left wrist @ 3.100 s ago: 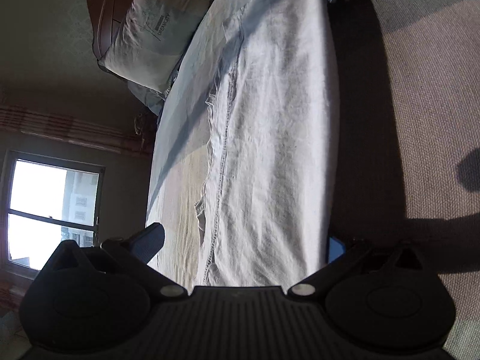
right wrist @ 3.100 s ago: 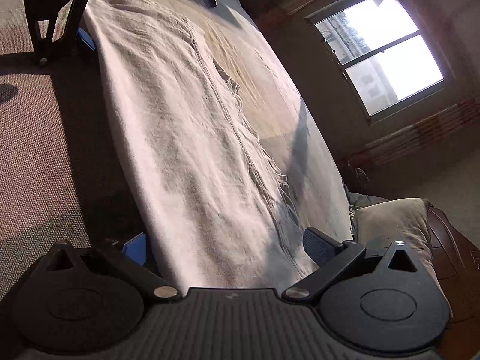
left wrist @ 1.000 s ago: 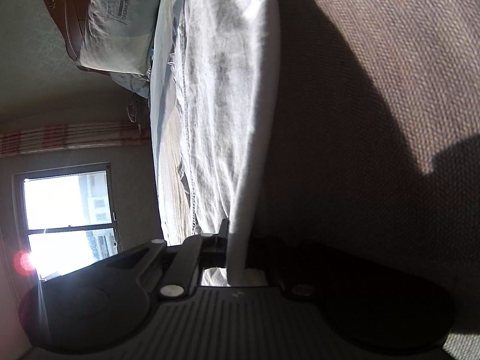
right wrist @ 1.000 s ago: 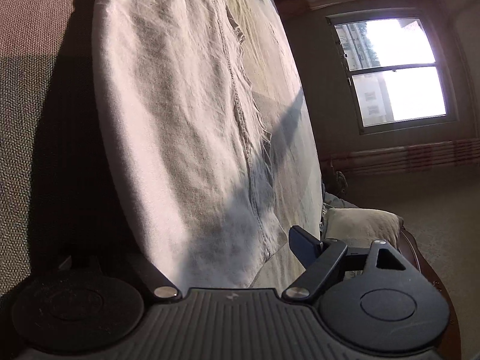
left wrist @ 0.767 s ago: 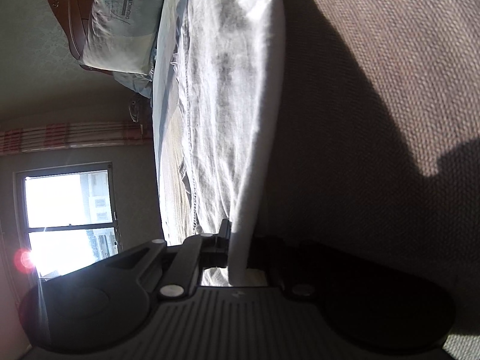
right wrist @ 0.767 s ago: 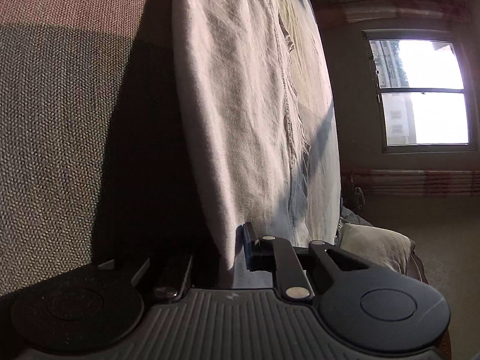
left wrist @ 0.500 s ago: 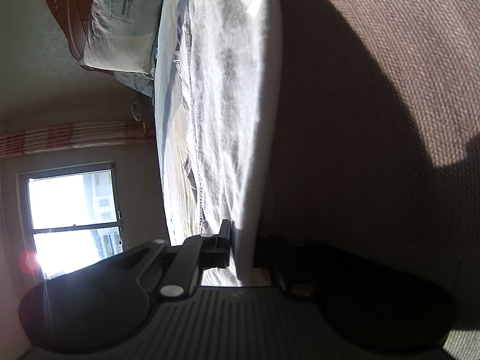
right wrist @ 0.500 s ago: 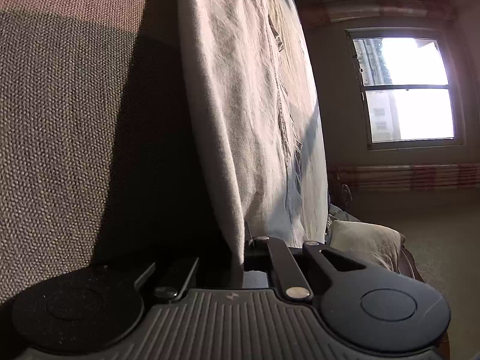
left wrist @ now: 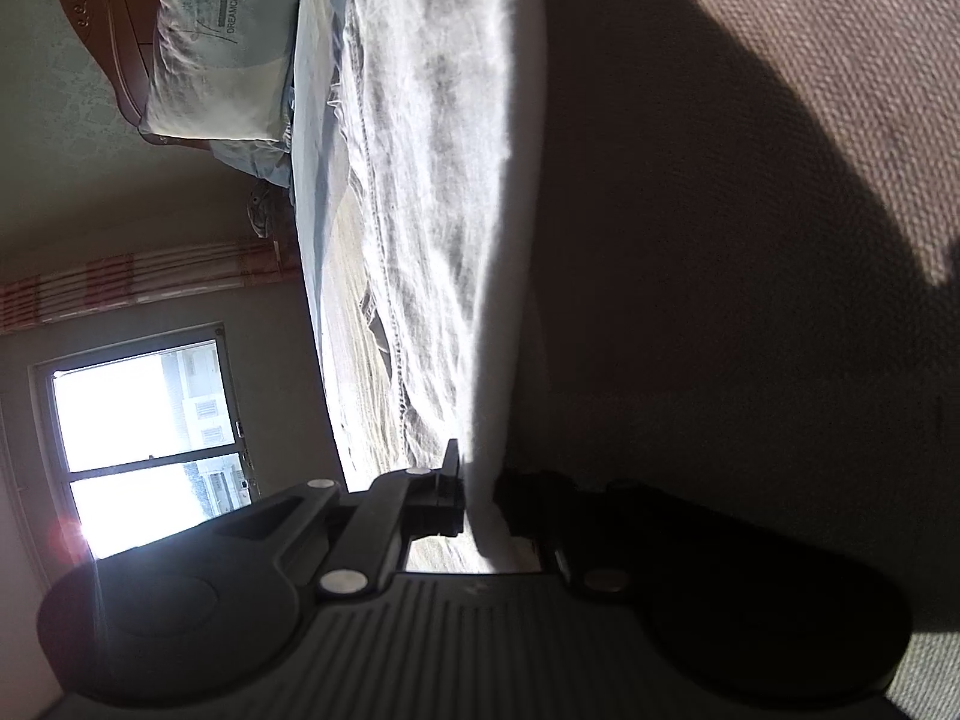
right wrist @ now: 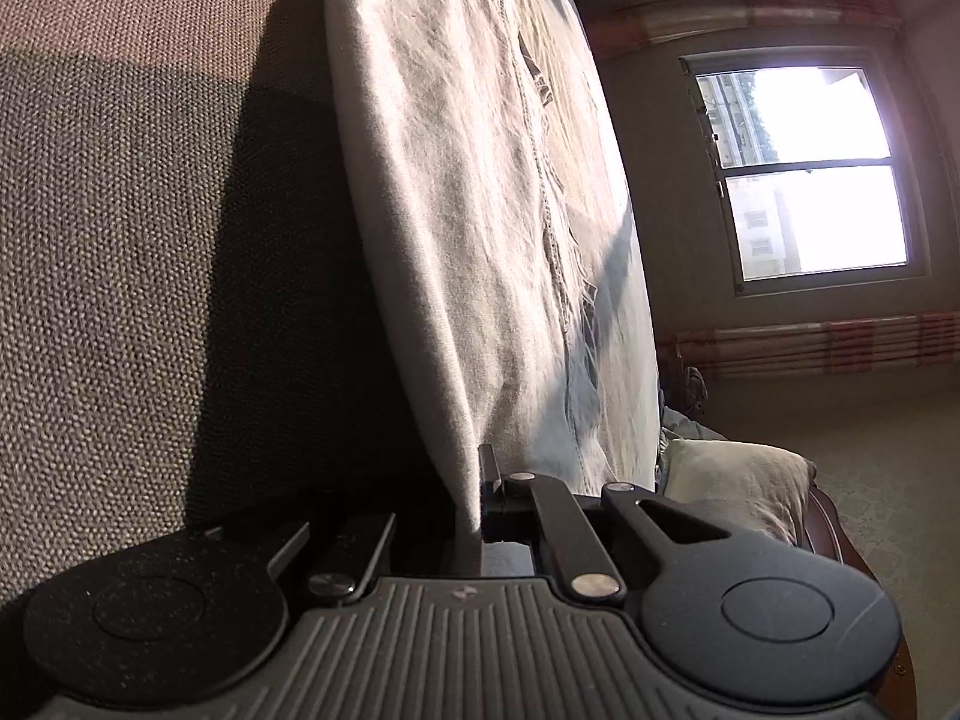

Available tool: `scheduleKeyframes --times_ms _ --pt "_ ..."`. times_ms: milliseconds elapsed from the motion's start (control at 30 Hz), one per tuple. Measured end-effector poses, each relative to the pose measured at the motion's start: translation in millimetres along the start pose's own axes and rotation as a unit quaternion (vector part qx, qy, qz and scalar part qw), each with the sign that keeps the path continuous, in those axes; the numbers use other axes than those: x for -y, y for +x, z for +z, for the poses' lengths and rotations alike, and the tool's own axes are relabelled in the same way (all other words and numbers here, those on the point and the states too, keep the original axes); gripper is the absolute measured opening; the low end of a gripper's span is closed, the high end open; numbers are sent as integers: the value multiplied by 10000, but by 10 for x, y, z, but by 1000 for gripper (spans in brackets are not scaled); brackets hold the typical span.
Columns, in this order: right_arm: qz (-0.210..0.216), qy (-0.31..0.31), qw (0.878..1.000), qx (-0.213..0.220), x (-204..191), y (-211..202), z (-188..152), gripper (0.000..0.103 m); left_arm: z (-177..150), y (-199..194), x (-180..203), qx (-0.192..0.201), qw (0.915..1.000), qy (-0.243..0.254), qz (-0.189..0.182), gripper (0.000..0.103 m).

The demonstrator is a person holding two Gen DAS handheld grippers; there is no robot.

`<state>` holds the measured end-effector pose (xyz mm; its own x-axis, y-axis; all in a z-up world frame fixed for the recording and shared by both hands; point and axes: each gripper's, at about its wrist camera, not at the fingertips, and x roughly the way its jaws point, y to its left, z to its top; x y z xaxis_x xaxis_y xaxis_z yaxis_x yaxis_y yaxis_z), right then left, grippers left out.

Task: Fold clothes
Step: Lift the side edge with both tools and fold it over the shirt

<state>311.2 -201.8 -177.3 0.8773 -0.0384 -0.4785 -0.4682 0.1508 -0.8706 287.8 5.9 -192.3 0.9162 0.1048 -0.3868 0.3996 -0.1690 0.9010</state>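
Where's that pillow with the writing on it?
In the left wrist view the printed pillow is at the upper left, leaning against the wooden headboard, just left of the pale garment spread on the bed.

Looking forward from the left wrist along the left gripper [left wrist: 480,489], rolled sideways so the window [left wrist: 144,444] is sitting low at the left edge and the brown woven bed surface [left wrist: 750,180] is filling the right half. Sitting very close to the pale cloth [left wrist: 432,180], with its folded edge running straight out from between the fingers towards a pillow [left wrist: 222,54] far off. Looking from the right wrist along the right gripper [right wrist: 474,516], rolled the opposite way, window [right wrist: 804,174] now at the right, woven surface [right wrist: 120,240] at the left. Sharing the same cloth [right wrist: 480,180], viewed lengthwise from opposite ends.
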Motion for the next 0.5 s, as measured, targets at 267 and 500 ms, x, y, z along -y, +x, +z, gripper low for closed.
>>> scheduleKeyframes --times_ms 267,500 --pt "-89 58 9999 58 168 -125 12 7 -20 -88 -141 58 9999 -98 62 3" --pt "-139 214 9996 155 301 -311 120 6 -68 -310 -188 195 9995 -187 143 3"
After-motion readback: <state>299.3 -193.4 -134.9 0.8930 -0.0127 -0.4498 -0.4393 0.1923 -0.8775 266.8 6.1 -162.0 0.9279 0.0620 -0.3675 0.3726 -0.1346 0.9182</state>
